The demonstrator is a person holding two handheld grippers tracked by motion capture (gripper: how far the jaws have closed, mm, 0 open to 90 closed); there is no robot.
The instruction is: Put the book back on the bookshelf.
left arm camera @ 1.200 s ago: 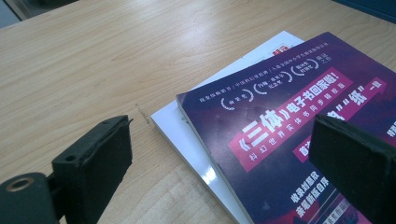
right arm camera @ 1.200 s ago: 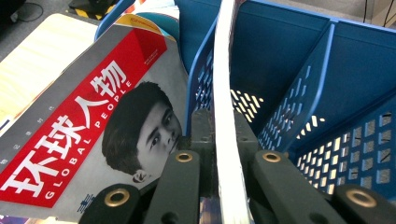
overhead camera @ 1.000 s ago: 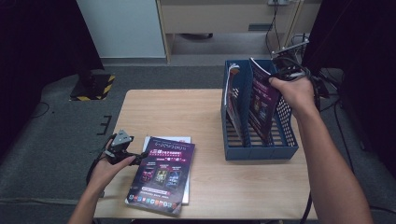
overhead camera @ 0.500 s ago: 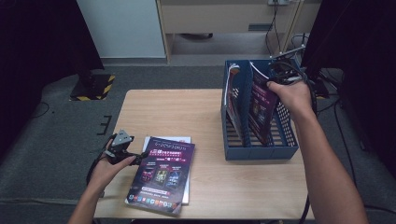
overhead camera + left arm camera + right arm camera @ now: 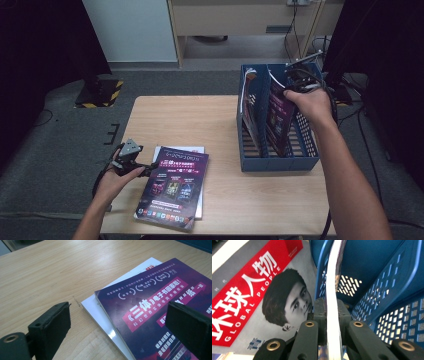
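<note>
Clamping a purple magazine by its top edge, the right hand-held gripper holds it upright inside the blue file rack, in the middle slot as far as the high view tells. In the right gripper view the jaws are pressed tight on the magazine's thin white edge, with the rack's perforated blue wall just beside it and a red-and-grey magazine cover standing on the other side. That second magazine leans in the rack's slot nearest the counter's middle. Away from the rack, near the counter's front edge, the left hand-held gripper rests low with its jaws wide apart, at the corner of another purple magazine lying flat on a white booklet, pinching nothing.
</note>
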